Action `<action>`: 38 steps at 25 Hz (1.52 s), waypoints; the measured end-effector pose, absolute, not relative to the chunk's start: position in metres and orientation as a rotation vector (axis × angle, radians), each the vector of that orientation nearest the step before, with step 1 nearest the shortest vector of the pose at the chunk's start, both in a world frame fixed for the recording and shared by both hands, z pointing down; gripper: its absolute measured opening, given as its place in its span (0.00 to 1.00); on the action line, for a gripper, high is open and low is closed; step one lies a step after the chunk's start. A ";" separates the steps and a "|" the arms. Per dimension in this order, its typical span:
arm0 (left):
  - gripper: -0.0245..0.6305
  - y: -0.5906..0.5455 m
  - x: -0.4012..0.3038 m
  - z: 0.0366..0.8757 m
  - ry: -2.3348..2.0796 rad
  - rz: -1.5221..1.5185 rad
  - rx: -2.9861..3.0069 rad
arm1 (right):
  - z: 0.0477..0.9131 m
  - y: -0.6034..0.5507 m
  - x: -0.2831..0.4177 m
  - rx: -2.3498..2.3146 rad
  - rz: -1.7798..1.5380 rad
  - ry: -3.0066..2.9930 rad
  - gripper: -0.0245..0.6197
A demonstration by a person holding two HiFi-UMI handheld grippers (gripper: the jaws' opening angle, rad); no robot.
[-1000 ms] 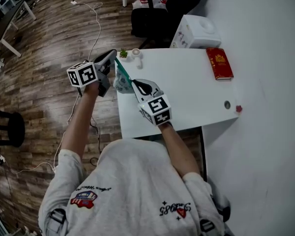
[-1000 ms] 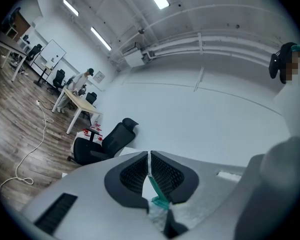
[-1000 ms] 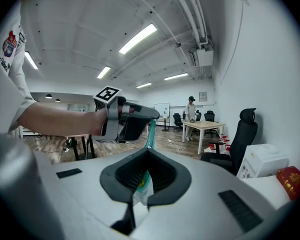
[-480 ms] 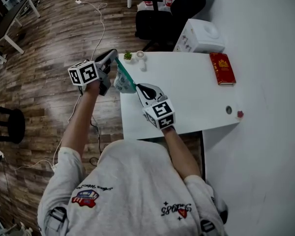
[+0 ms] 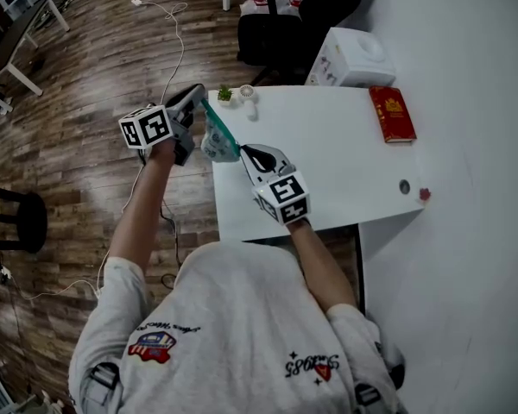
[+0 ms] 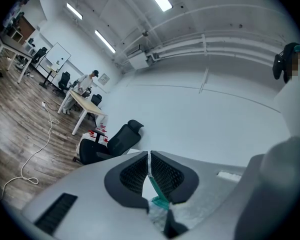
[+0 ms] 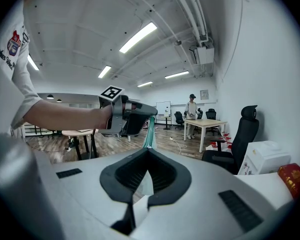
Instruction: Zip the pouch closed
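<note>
Now: pouch pinched at both ends

The translucent plastic pouch (image 5: pixel 217 138) with a green zipper strip hangs over the left edge of the white bench (image 5: pixel 328 162). The left gripper (image 5: pixel 198 95) has its jaws closed on one end, and the right gripper (image 5: pixel 245 152) has its jaws closed on the other.

**Open office, wood floor, white walls**

Dark wood planks cover the floor (image 5: pixel 69 162), and a white cable (image 5: pixel 180 40) trails across them. A white table (image 5: pixel 328 179) stands beside a plain white wall (image 6: pixel 200 124), with a black office chair (image 5: pixel 281 24) beyond it. Long strip lights (image 7: pixel 136 37) line the ceiling. A pale wooden desk (image 7: pixel 210 125) stands further back.
</note>
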State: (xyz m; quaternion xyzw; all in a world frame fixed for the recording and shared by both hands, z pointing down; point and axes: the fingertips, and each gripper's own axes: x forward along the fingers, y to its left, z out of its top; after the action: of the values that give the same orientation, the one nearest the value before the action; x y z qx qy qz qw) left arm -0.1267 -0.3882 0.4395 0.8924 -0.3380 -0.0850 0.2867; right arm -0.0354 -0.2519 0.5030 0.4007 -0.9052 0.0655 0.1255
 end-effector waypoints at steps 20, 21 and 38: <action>0.07 -0.373 -0.127 0.422 -0.861 -0.272 2.474 | 0.508 -0.247 -0.019 1.229 0.227 -2.624 0.06; 0.07 -0.372 -0.127 0.420 -0.864 -0.273 2.483 | 0.508 -0.249 -0.018 1.231 0.226 -2.626 0.06; 0.07 -0.367 -0.136 0.438 -1.145 -0.013 2.690 | 0.478 -0.290 0.056 1.560 0.424 -2.644 0.03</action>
State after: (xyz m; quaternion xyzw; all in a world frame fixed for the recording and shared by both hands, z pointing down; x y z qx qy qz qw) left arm -0.1361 -0.3665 0.4382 0.9146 -0.3894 -0.0043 0.1089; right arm 0.0558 -0.2902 0.4777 0.5033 -0.8530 0.1367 0.0215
